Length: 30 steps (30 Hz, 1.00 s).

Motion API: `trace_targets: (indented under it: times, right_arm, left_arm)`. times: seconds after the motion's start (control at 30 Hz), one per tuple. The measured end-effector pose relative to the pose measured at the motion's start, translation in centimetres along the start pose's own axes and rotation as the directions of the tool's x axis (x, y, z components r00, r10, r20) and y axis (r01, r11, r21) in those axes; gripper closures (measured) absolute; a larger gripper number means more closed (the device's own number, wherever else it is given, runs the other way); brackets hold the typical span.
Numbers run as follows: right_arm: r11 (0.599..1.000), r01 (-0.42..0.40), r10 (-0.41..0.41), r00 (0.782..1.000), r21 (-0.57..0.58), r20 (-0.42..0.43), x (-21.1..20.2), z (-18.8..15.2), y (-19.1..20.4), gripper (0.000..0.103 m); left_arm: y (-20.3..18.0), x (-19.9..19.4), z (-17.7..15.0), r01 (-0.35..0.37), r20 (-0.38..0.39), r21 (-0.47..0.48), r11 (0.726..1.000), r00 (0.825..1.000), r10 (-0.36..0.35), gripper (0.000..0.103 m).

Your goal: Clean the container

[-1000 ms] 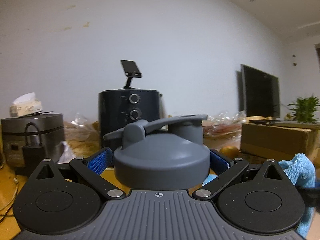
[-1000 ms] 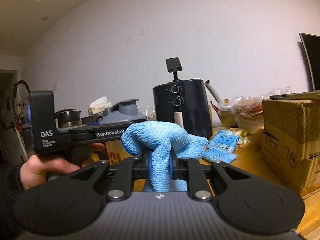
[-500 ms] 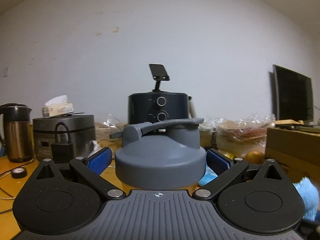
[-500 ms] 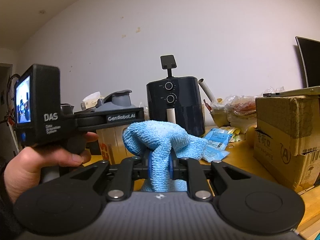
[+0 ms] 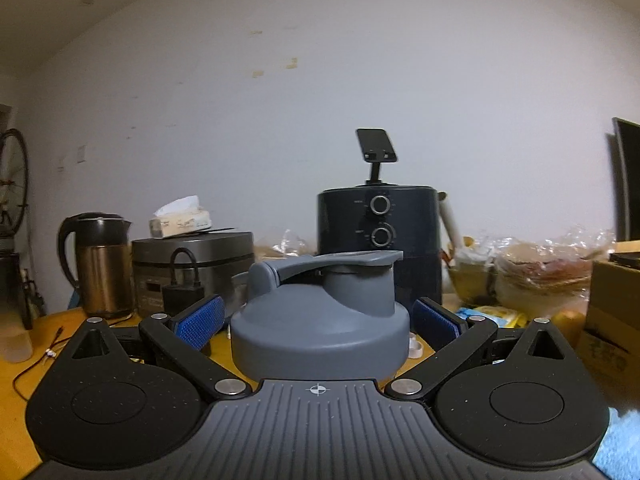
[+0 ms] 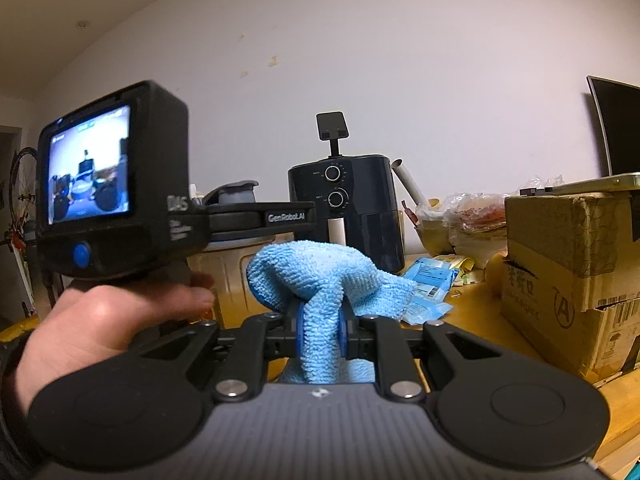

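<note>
Low in the middle of the left view, left gripper [image 5: 320,320] spread wide on both sides of a grey lid [image 5: 320,332] on a see-through container [image 6: 228,276]; blue pads [image 5: 200,322] beside the lid, touching or not, cannot tell. Low in the middle of the right view, right gripper [image 6: 322,330] pressed together on a blue cloth [image 6: 324,284]. At left there, a hand [image 6: 100,324] around a black handle. Behind, a black cooker [image 5: 380,240], a kettle [image 5: 100,264] and a cardboard box [image 6: 572,264] on a yellow table [image 6: 480,312].
</note>
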State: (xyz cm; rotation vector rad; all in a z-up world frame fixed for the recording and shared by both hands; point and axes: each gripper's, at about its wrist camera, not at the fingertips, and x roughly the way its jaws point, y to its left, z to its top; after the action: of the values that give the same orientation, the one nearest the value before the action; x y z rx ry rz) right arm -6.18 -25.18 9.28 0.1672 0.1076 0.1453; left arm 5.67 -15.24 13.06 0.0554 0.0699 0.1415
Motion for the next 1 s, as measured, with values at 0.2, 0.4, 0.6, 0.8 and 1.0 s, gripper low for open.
trace_targets:
  times: [0.2,0.4,0.6,0.8,1.0]
  right_arm:
    - [1.0,0.007,-0.007,1.0,0.004,0.001,-0.1,0.0,-0.2,0.091]
    - [1.0,0.016,-0.016,1.0,-0.009,0.0,-0.1,0.0,0.0,0.089]
    - [1.0,0.013,-0.014,1.0,-0.015,-0.004,0.1,-0.1,0.0,0.089]
    - [1.0,0.021,-0.022,1.0,-0.019,-0.016,0.5,-0.3,0.1,0.089]
    - [1.0,0.02,-0.02,1.0,-0.023,-0.017,0.5,-0.3,0.3,0.089]
  left_arm:
    - [-0.8,0.7,-0.1,-0.047,-0.043,-0.015,0.999,0.998,0.046,0.0]
    - [-1.0,1.1,0.0,-0.07,-0.057,-0.024,0.997,0.996,0.069,0.0]
    - [-0.3,0.8,-0.1,-0.05,-0.039,-0.024,0.998,0.998,0.049,0.008]
    - [0.6,0.9,-0.3,0.016,-0.024,-0.01,1.0,1.0,-0.016,0.007]
    - [1.7,1.0,-0.7,0.089,-0.005,-0.002,0.996,0.996,-0.089,0.007]
